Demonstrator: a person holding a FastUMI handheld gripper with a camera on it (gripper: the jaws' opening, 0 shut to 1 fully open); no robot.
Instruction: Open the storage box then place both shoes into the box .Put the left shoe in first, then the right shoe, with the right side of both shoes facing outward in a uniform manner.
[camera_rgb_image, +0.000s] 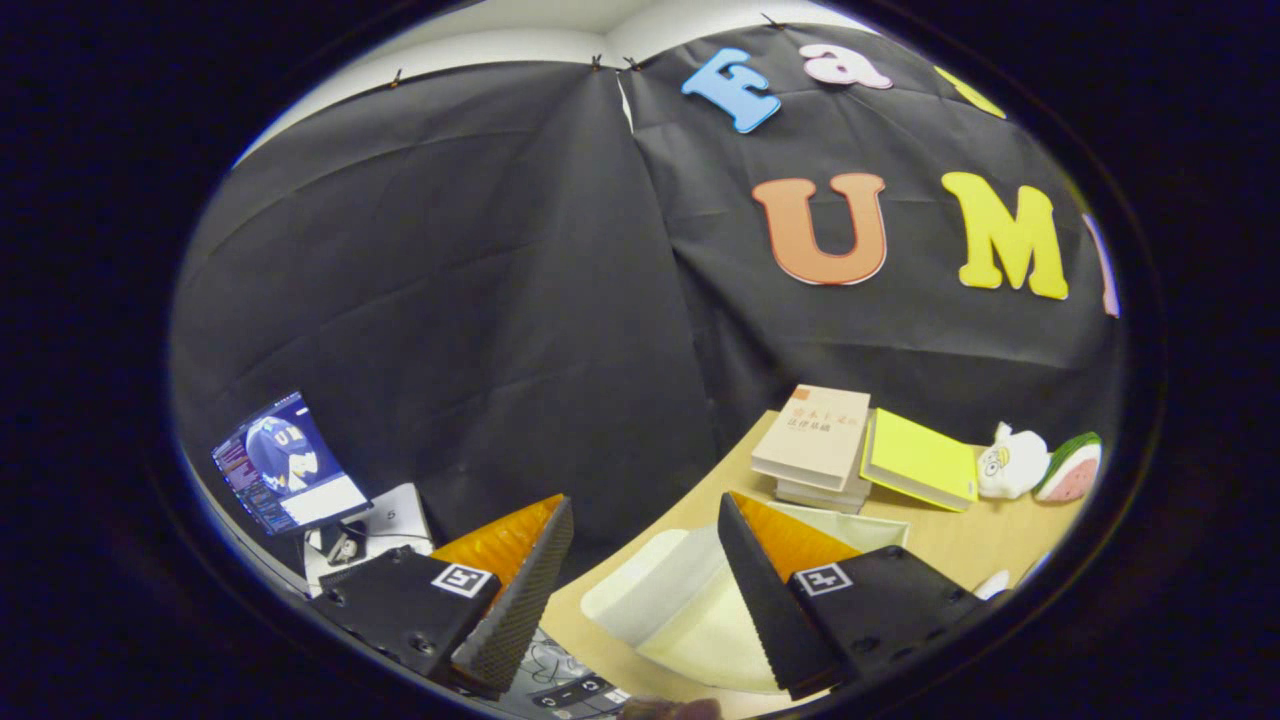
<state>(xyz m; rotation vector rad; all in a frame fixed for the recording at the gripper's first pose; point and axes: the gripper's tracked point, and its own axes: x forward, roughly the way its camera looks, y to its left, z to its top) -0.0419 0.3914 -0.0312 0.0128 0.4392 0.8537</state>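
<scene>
Fingers of the tool (645, 560) stand wide apart with nothing held between them, tilted so that they rise ahead of the camera over the near edge of a light wooden table (960, 545). Between and just beyond the fingers lies a pale cream, translucent plastic storage box (665, 600), its rounded white end toward the table's edge; part of it is hidden behind the right-hand finger, and I cannot tell from here whether its lid is up or down. Farther along the table, beyond the box, a small stack of beige paperback books (815, 445) sits with the top book slightly askew, and touching it on the far side lies a thin book with a bright yellow-green cover (920, 460). Near that book, toward the far end of the table, rests a small white plush toy (1010, 462), and just beside it a plush shaped like a watermelon slice (1072, 468) with a green rind and pink flesh. A small white rounded thing (990, 583) peeks out beside the right-hand finger; too little of it shows to say what it is. Off the table, on the other side of the fingers, a lit screen (288, 465) leans at a tilt above a white stand (385, 530). Black cloth hangs behind everything as the booth's wall (450, 280).
</scene>
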